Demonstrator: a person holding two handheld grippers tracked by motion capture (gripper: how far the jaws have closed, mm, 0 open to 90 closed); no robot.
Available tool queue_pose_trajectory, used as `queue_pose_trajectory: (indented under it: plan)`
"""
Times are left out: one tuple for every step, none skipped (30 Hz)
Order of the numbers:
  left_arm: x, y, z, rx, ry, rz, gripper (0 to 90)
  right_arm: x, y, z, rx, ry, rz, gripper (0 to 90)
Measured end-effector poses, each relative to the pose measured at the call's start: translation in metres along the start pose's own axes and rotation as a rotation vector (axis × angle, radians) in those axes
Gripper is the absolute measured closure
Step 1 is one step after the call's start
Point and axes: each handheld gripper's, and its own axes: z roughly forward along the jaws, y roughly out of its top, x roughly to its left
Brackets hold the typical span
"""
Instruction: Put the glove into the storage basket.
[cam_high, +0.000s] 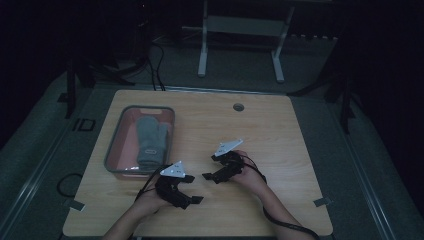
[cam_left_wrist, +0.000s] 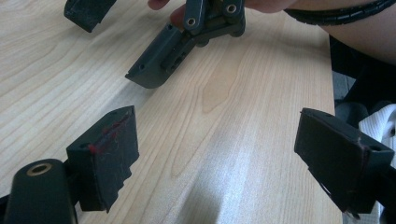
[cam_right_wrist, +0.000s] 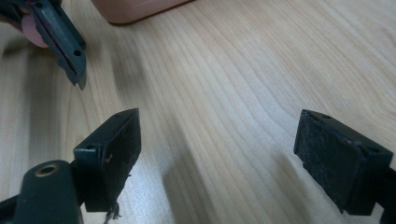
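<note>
A grey mitten (cam_high: 150, 141) lies flat in a pink tray (cam_high: 114, 150) with a grey rim at the table's left. Just below the tray's near right corner my left gripper (cam_high: 191, 189) hovers over the wood, open, with nothing between its jaws (cam_left_wrist: 217, 158). To its right my right gripper (cam_high: 210, 167) points left, also open and empty (cam_right_wrist: 217, 158). The two grippers face each other a short way apart. In the left gripper view one jaw of the right gripper (cam_left_wrist: 163, 58) reaches in from the top. In the right gripper view a corner of the tray (cam_right_wrist: 135, 9) sits at the top.
The wooden table (cam_high: 280, 130) has a round cable hole (cam_high: 238, 107) near its far edge. Black cables (cam_high: 280, 220) trail off the near edge from both grippers. A white frame (cam_high: 240, 35) stands on the floor beyond the table. Tape marks (cam_high: 322, 201) sit near the front corners.
</note>
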Motion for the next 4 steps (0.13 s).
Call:
queue_pose_trajectory:
  plan:
    - [0.0001, -0.0001, 0.0, 0.002, -0.002, -0.001, 14.2, -0.0001, 0.0, 0.0001, 0.003, 0.002, 0.003, 14.8]
    - [0.0001, -0.0001, 0.0001, 0.003, -0.003, -0.001, 14.2, 0.0, 0.0001, 0.0, 0.003, 0.001, 0.0, 14.8]
    - [-0.0001, -0.0002, -0.0001, 0.002, -0.004, -0.002, 14.2, -0.0001, 0.0003, 0.0001, 0.007, 0.003, 0.003, 14.8]
    - [0.0001, -0.0003, 0.0003, 0.007, -0.015, -0.012, 14.2, -0.0002, 0.0003, 0.0002, 0.009, 0.003, 0.007, 14.8]
